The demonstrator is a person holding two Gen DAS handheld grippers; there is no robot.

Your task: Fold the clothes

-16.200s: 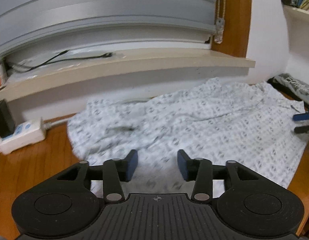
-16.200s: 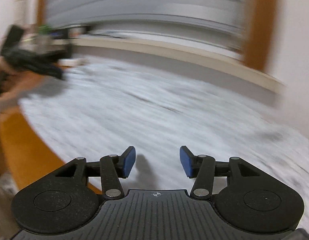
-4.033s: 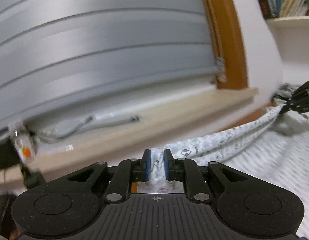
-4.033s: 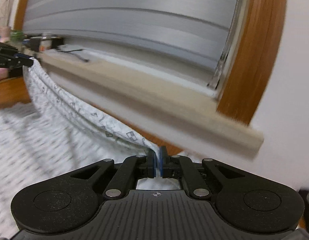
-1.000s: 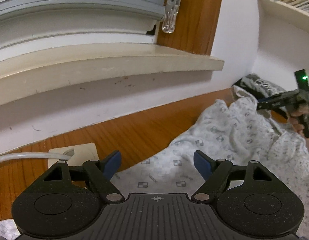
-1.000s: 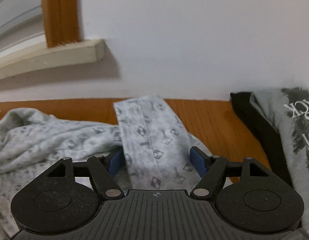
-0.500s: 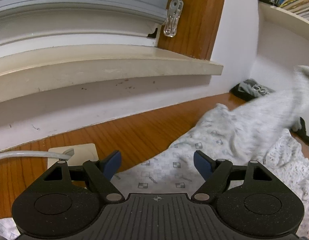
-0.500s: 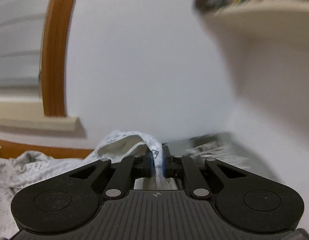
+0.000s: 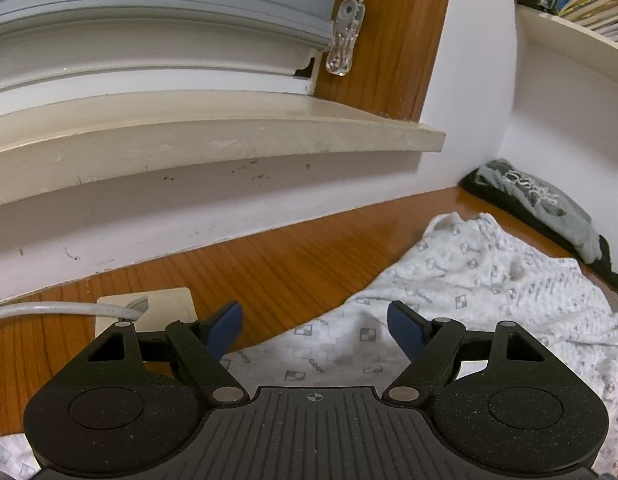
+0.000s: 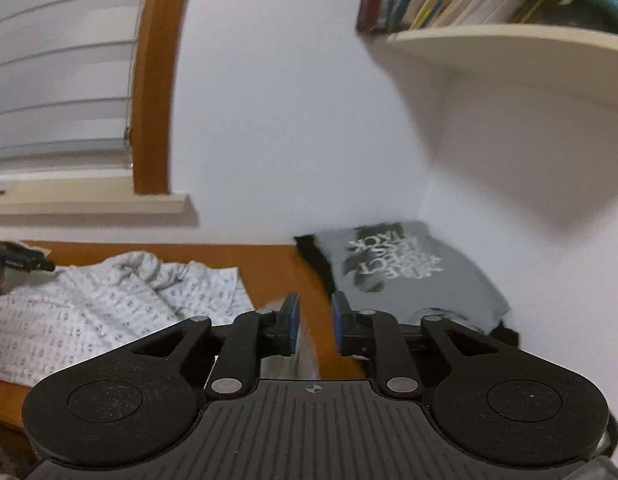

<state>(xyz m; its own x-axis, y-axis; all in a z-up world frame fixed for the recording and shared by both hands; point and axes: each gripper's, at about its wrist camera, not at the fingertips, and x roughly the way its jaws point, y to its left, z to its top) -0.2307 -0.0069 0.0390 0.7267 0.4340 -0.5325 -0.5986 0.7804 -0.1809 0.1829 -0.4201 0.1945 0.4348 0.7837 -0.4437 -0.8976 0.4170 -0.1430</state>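
A white patterned shirt (image 9: 489,280) lies crumpled on the wooden table (image 9: 269,264); it also shows in the right wrist view (image 10: 109,300). My left gripper (image 9: 315,322) is open wide and empty, low over the shirt's near edge. My right gripper (image 10: 313,320) is partly open above the table beside the shirt's right edge. A blurred strip of white cloth (image 10: 307,354) hangs loose just below its fingertips. The left gripper's tip (image 10: 17,260) shows at the far left of the right wrist view.
A folded grey printed T-shirt (image 10: 413,276) on a black garment lies in the back right corner; it also shows in the left wrist view (image 9: 537,200). A window sill (image 9: 229,128) runs along the back. A white socket with a cable (image 9: 149,308) sits left. A bookshelf (image 10: 509,44) hangs above.
My right gripper was shut on the shirt and lifting it half a second ago; now its jaws have parted and the cloth has dropped back onto the table. The left gripper stayed open and still.
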